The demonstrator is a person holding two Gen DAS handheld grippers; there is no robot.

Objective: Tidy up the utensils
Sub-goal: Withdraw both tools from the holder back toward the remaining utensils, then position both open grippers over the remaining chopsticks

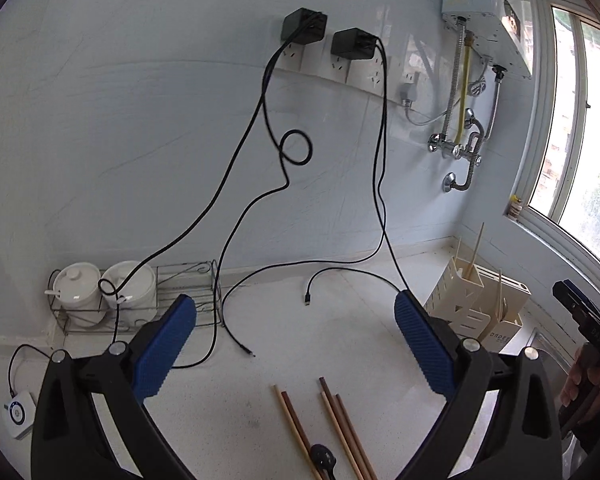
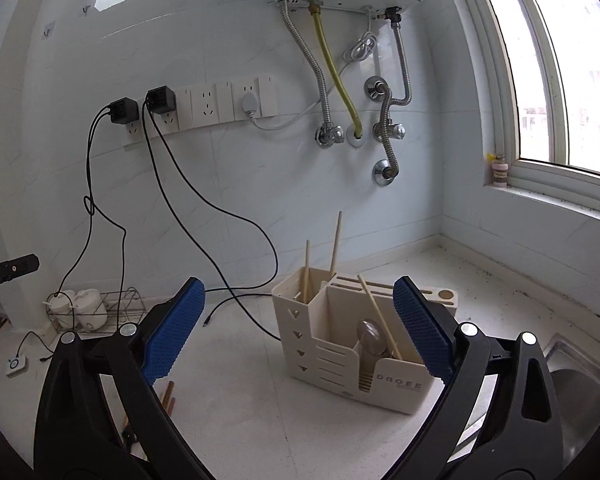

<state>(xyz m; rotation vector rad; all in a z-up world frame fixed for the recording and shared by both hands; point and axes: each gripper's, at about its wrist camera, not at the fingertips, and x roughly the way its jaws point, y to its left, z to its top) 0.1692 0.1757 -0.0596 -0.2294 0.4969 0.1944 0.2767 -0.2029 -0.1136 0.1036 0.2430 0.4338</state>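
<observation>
Left gripper [image 1: 296, 344] and right gripper [image 2: 300, 328]: jaws spread wide, nothing held. Loose chopsticks [image 1: 332, 432] on near counter beside dark spoon [image 1: 322, 456]; cream utensil holder [image 2: 340, 344] farther right, already carrying chopsticks and a spoon. Likely trouble: snagging the black cable [image 1: 236, 332] lying close by, or pinching several sticks at once and scattering them.

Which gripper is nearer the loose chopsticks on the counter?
Left. The left gripper hangs open right above the chopsticks; the right gripper faces the holder, chopsticks off to its left.
</observation>
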